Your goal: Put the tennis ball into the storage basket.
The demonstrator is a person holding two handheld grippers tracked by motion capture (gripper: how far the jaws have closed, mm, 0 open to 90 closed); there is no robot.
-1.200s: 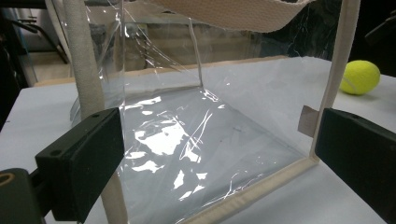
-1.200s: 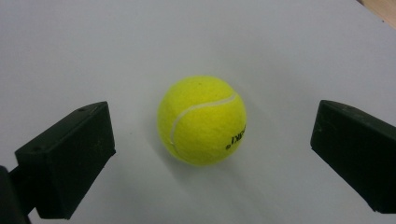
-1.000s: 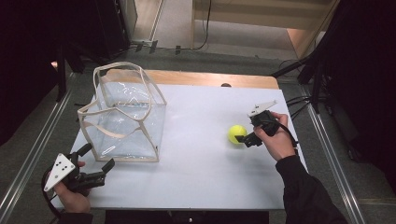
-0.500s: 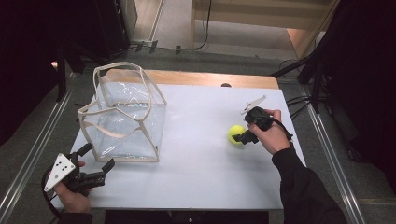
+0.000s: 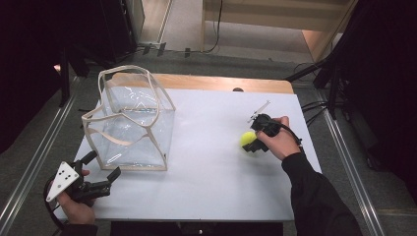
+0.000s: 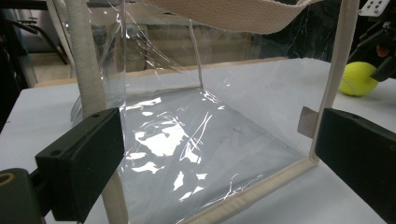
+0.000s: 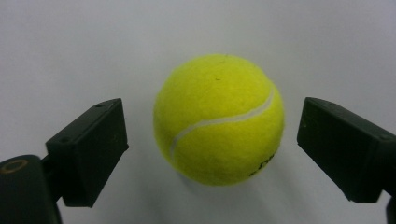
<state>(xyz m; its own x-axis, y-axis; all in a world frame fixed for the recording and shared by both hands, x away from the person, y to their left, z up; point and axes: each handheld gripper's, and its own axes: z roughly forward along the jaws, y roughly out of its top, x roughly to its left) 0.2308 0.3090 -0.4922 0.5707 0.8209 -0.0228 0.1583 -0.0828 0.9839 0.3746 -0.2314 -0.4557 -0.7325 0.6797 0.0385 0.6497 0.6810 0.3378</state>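
a: item one, right gripper (image 5: 250, 142). state?

b: jaws spread wide, nothing clamped. a ball (image 7: 218, 119) sits between them, a clear gap on each side, neither pad touching it. the ball rests on the table (image 5: 211, 172).

a: the ball from above?

b: yellow-green, a ball (image 5: 247, 139) just ahead of the right hand (image 5: 278, 142), right at the jaw tips, on the white top.

a: item two, left gripper (image 5: 101, 172).

b: jaws apart, holding nothing. it sits at the near left corner of the table, gripped by the left hand (image 5: 74, 209), with its grey plate on top.

a: what lies ahead of it?

b: a bag (image 6: 196, 140), clear plastic with cream webbing edges and handles, standing upright and open. in the left gripper view its near lower edge falls between the two pads; whether they touch it, cannot tell. from above the bag (image 5: 133, 130) stands just beyond the jaw tips.

a: bag relative to the ball?

b: well apart. through the left gripper view the ball (image 6: 357, 78) shows far off, past the bag's right edge, with the right gripper beside it.

a: contents of the bag?

b: none seen through the plastic.
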